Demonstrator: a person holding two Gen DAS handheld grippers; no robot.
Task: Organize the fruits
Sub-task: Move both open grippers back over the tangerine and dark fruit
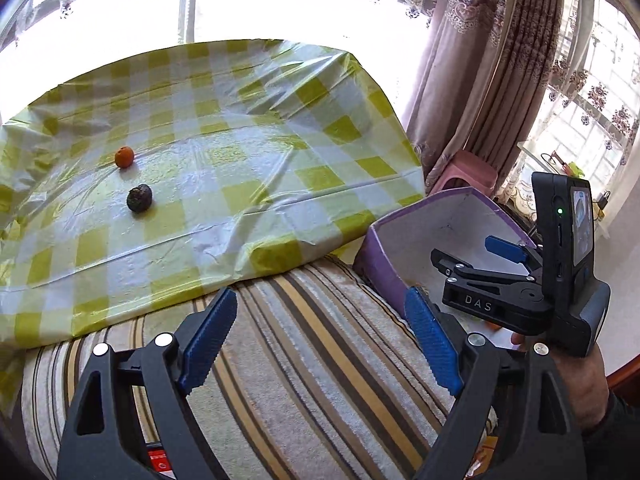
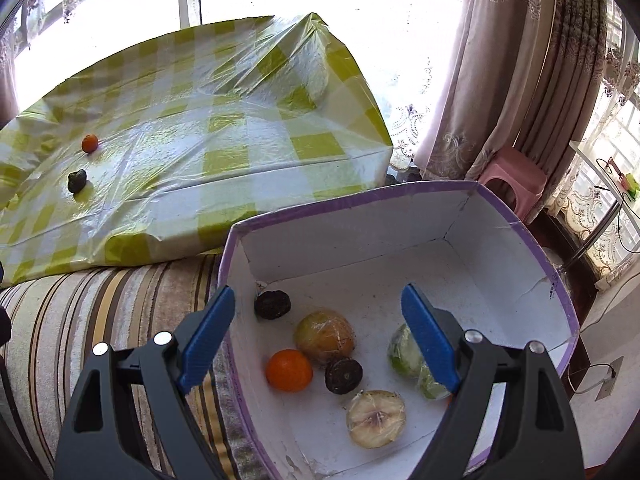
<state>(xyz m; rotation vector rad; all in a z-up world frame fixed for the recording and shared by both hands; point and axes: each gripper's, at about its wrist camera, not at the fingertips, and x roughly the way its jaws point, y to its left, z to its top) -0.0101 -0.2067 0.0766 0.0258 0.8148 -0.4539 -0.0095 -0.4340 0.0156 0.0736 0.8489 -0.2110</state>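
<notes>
Hovering with jaws spread and empty, the left gripper (image 1: 316, 340) faced the small orange (image 1: 124, 157) and dark fruit (image 1: 139, 198), up-left on the checked cloth (image 1: 256, 168); the right gripper (image 2: 320, 340), equally spread, hung over the box (image 2: 400, 196), farther off.

Bright windows (image 2: 132, 0), lace curtains (image 1: 472, 92), pink stool (image 2: 516, 180), checked tablecloth (image 1: 224, 168), striped sofa cover (image 1: 320, 352).
</notes>
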